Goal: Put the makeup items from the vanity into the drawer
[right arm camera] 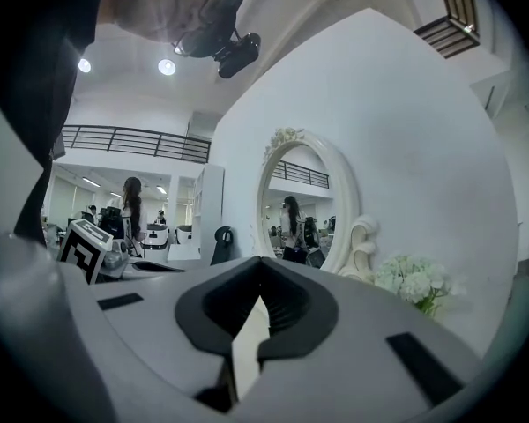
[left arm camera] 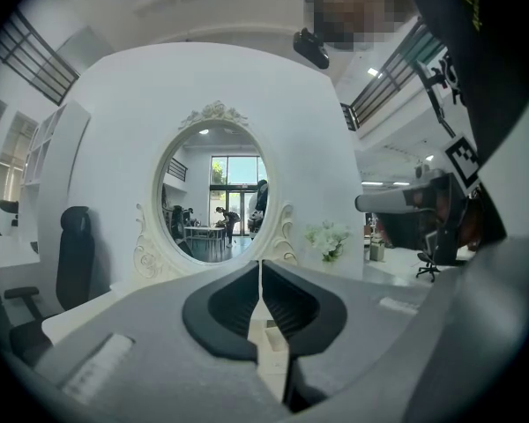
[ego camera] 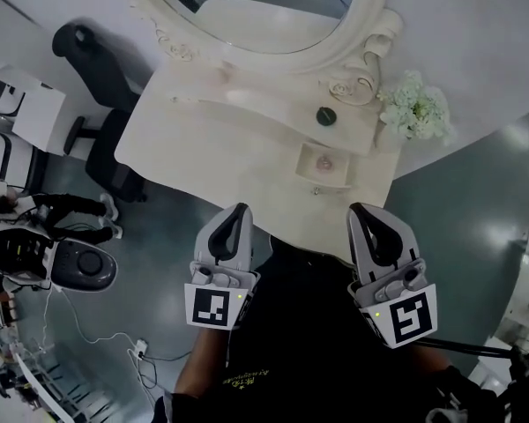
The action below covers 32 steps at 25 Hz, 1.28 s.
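The left gripper and the right gripper are hovering side by side just short of the cream vanity, each with its jaws clenched on nothing. A dark round makeup item, possibly a compact, is sitting on the vanity top near the white flowers. The small drawer in front of it is standing open, holding a pinkish item.
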Tool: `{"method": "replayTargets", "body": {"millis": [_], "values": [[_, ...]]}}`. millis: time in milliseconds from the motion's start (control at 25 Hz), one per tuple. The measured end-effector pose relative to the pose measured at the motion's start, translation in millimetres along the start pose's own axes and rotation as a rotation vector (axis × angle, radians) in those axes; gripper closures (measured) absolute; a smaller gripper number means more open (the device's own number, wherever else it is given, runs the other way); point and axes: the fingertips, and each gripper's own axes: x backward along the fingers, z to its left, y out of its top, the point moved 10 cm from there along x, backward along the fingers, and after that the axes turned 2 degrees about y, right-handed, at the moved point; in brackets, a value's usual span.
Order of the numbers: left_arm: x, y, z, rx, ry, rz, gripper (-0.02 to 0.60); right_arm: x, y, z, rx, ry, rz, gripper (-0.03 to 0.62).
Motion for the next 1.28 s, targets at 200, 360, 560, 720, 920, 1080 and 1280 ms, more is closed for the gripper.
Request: {"method": "replayTargets", "body": {"millis": [200, 360, 560, 720, 920, 1080, 1280], "values": [[4.0, 0.8, -15.0, 0.002, 0.011, -0.015, 0.558, 8.0, 0.2, -4.9, 0.016, 0.02, -0.004, 0.592], [6.7, -2.1, -18.5, 0.001, 0.016, -0.026, 0.558, 8.0, -2.9, -2.9, 0.048, 0.035, 0.016, 0.592], [9.4, -4.0, -19.5, 0.005, 0.024, -0.035, 0.558, 6.6, -6.9, 1.1, 0.056, 0.051, 0.036, 0.594], [12.3, -2.4, -19.9, 0.02, 0.03, -0.056, 0.558, 6.1, -3.9, 2.4, 0.052, 0.056, 0.027, 0.594], [14.4, -2.9, -17.1, 0.011, 0.037, -0.027, 0.558, 3.5, -3.1, 3.3, 0.049, 0.058, 0.025, 0.594], [12.8, 0.0, -14.0, 0.011, 0.027, -0.073, 0.558, 0.0, -2.0, 4.0, 0.049, 0.06, 0.023, 0.594], [11.0, -1.4, -10.9, 0.018, 0.024, -0.076, 0.559, -4.5, -5.3, 4.1, 0.052, 0.055, 0.032, 0.594]]}}
